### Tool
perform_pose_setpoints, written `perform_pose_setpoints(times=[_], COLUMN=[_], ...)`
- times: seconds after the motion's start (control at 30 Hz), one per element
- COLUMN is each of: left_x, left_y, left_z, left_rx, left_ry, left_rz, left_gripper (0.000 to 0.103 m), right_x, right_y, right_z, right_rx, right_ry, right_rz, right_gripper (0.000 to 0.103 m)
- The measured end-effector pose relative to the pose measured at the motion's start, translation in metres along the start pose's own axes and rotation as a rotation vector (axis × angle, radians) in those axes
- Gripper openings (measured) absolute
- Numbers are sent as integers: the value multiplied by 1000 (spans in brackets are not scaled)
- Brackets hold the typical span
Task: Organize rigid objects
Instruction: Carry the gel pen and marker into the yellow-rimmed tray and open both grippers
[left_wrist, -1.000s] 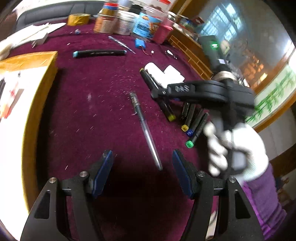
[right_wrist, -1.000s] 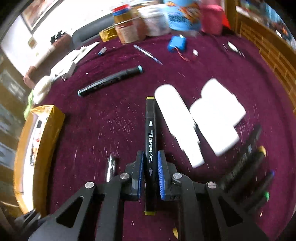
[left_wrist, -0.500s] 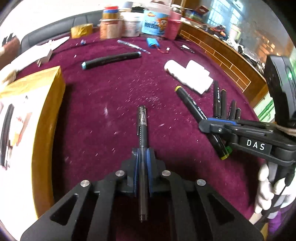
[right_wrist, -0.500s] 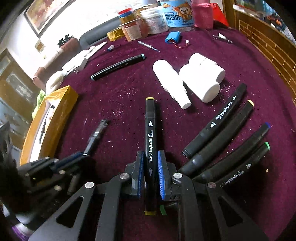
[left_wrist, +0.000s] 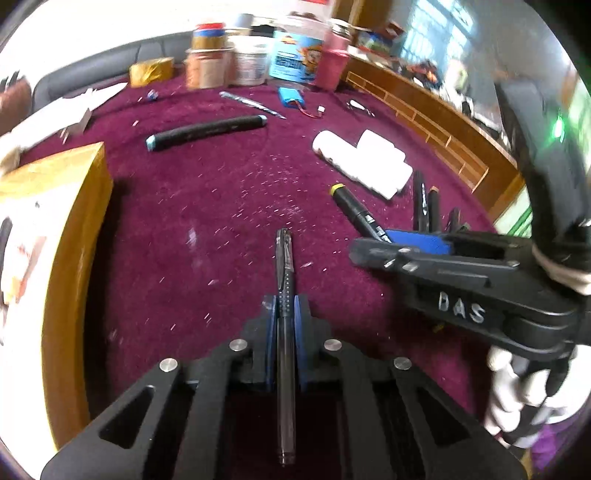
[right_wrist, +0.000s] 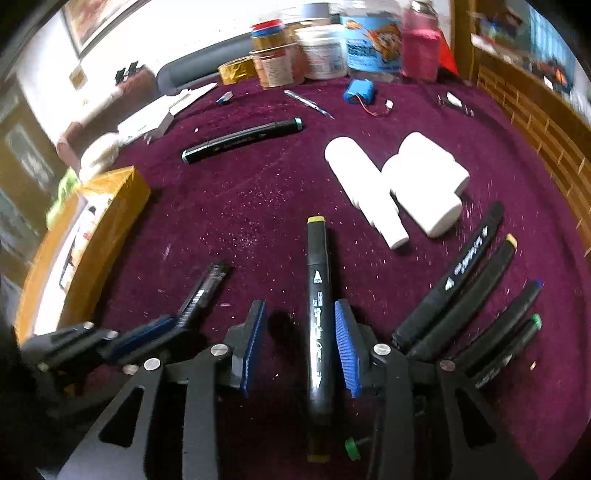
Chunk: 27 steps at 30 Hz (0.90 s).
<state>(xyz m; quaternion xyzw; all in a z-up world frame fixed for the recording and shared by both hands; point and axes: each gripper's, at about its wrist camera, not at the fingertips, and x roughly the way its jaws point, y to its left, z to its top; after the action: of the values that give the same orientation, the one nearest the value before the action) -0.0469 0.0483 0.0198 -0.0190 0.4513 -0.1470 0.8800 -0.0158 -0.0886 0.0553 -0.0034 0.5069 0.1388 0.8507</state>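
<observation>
My left gripper (left_wrist: 285, 314) is shut on a slim dark pen (left_wrist: 285, 280) that points forward over the maroon cloth (left_wrist: 207, 206); the same pen (right_wrist: 207, 291) shows at the left in the right wrist view. My right gripper (right_wrist: 301, 325) is open, its blue pads (right_wrist: 345, 343) apart on either side of a black marker with yellow caps (right_wrist: 318, 295) that lies between them on the cloth. That marker (left_wrist: 356, 210) and the right gripper (left_wrist: 417, 247) show at the right in the left wrist view. Several black markers (right_wrist: 469, 295) lie in a row to the right.
Two white bottles (right_wrist: 399, 184) lie ahead. A black marker with teal caps (right_wrist: 243, 140) lies further back. A yellow box (left_wrist: 55, 240) stands at the left. Jars and tubs (right_wrist: 325, 48), a blue battery pack (right_wrist: 358, 90) and papers (right_wrist: 162, 114) line the back.
My right gripper has opened and let go of the yellow-capped marker, which now lies on the cloth between the jaws. My left gripper stays shut on the pen.
</observation>
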Motion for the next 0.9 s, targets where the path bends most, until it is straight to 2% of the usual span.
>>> perform_pose_setpoints(times=[0.03, 0.07, 0.1, 0.2, 0.37, 0.53, 0.6, 0.8, 0.9], left_x=[-3, -8, -14, -34, -77, -113, -121, -139, -137], left_y=[6, 11, 15, 17, 34, 72, 92, 161, 184], left_z=[-2, -4, -6, -11, -16, -24, -25, -29, -27], left_rx=[-27, -51, -65, -79, -149, -233, -262, -337, -344], left_ry=[-1, -4, -12, -54, -142, -205, -216, -234, -208], left_rz=[-19, -32, -43, -75, -178, -214, -193, -31, 46], left_gripper=[7, 7, 7, 7, 7, 7, 7, 7, 7], right_x=[0, -2, -5, -19, -45, -55, -54, -40, -30], right_y=[1, -1, -2, -2, 8, 33, 44, 82, 102], right_z=[0, -1, -3, -6, -2, 8, 11, 22, 27], right_rx=[-3, 9, 22, 28, 45, 36, 35, 40, 37], right_ry=[-3, -1, -4, -41, -78, -79, -68, -10, 19], right_rz=[-13, 13, 43, 52, 138, 232, 274, 401, 440], right_gripper=[13, 13, 13, 13, 13, 13, 13, 13, 13])
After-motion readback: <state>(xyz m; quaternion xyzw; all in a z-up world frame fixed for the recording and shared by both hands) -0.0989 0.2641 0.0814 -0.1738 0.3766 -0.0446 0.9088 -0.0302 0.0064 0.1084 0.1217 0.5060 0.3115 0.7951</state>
